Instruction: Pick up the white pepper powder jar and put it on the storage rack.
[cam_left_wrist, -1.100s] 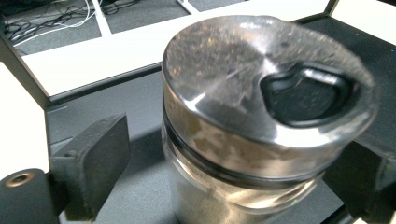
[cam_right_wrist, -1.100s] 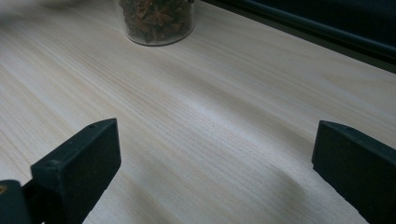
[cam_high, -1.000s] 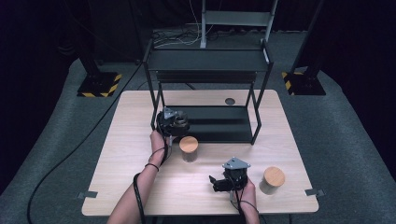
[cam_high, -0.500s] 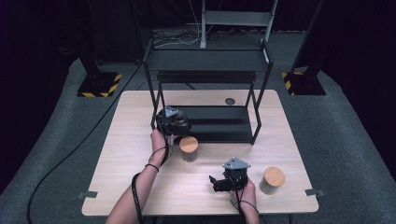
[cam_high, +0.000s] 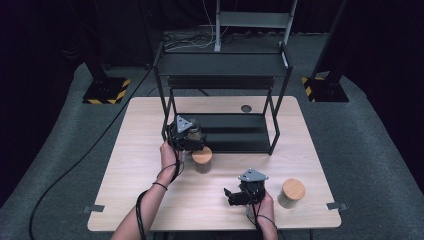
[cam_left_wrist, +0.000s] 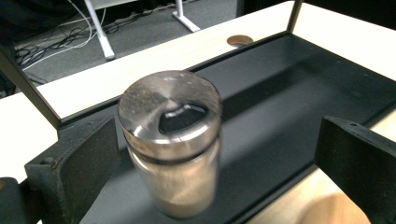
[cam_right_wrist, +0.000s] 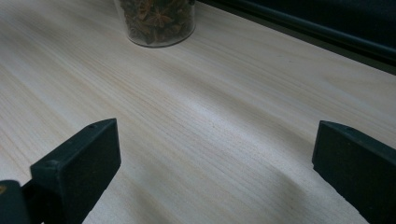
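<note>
A jar with a silvery metal lid (cam_left_wrist: 170, 135) stands on the black lower shelf (cam_left_wrist: 289, 88) of the rack. My left gripper (cam_left_wrist: 217, 140) is open around it, with the jar close to the left jaw and far from the right one. From above, this gripper (cam_high: 191, 137) sits at the rack's front left corner. A wooden-lidded jar (cam_high: 202, 158) stands on the table just in front of it. My right gripper (cam_high: 232, 196) hovers low over the table near the front edge, open and empty, pointing left. In the right gripper view (cam_right_wrist: 215, 149), a glass jar of star anise (cam_right_wrist: 156, 18) stands ahead.
The black two-tier rack (cam_high: 220, 65) stands at the back of the wooden table (cam_high: 130, 165), its posts beside my left gripper. A second wooden-lidded jar (cam_high: 291, 192) stands at the front right, close to my right hand. A round cable hole (cam_high: 246, 108) lies behind the rack.
</note>
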